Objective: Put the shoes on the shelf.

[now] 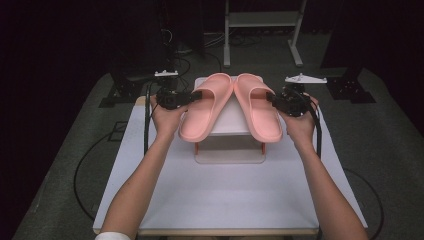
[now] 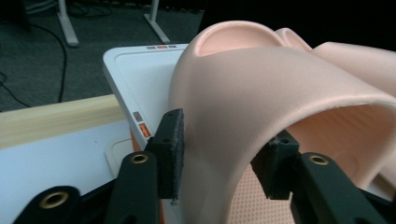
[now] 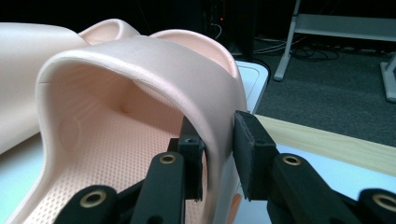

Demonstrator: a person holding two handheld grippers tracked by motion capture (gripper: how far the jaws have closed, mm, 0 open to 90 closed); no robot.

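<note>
Two pink slide sandals, the left slide (image 1: 205,107) and the right slide (image 1: 257,107), rest on a small white stand (image 1: 230,122) at centre frame in the high view, on a white table (image 1: 225,195). Their far ends touch at the upper centre of the frame and their long axes fan apart toward the bottom. The left gripper (image 1: 196,95) reaches in from the left at the outer side of the left slide's strap; in the left gripper view its jaws straddle that strap wall (image 2: 224,140), one pad outside and one inside, with a sliver of gap showing, so the grip looks slack. The right gripper (image 1: 272,97) mirrors it from the right, its jaws bracketing the right slide's strap edge (image 3: 219,135), seemingly not pressing. Each slide lies directly inward of its own gripper, so any withdrawal would likely run straight outward, across the slides' long axes.
</note>
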